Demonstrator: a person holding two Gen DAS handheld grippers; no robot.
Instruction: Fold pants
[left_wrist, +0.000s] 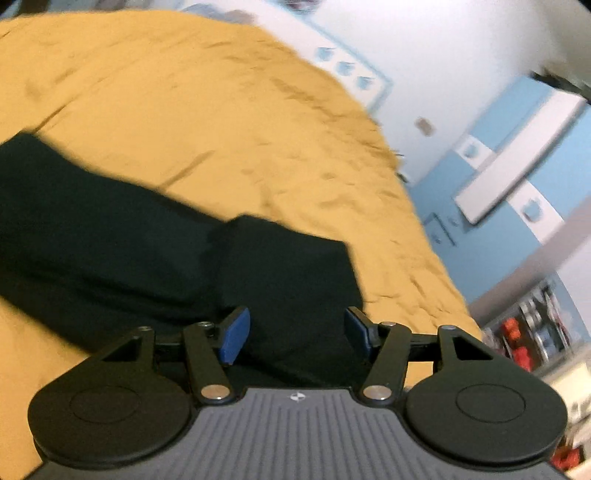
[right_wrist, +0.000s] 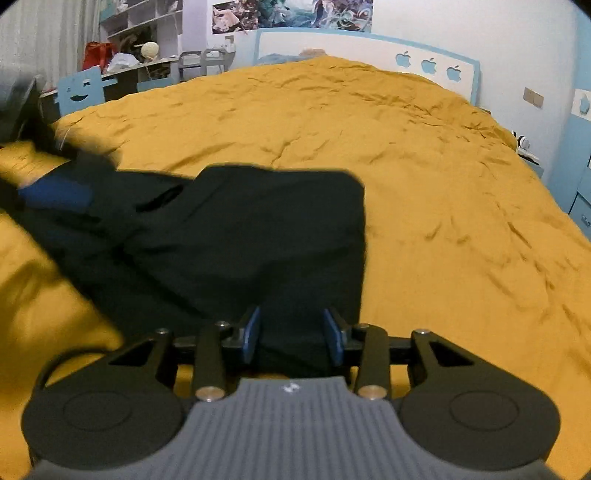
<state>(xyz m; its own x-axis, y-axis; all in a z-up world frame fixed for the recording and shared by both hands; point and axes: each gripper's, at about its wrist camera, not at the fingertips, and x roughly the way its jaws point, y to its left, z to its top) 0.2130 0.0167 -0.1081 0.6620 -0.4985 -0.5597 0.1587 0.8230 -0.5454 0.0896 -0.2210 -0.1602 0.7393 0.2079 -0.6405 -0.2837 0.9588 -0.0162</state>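
The pants (right_wrist: 229, 240) are dark, near black, of plain matte cloth, and lie on the yellow bedspread (right_wrist: 424, 177) towards its near left part. They are partly folded: a broad flat panel with a straight right edge and a squared far corner sits on top, and a narrower length of cloth runs away to the left, rumpled, with a slit like a pocket mouth near the join. In the left wrist view the pants (left_wrist: 155, 251) show as a long dark band across the bedspread (left_wrist: 221, 110), with a doubled, thicker end nearest the camera overlapping the band. The far end reaches the frame's left edge.
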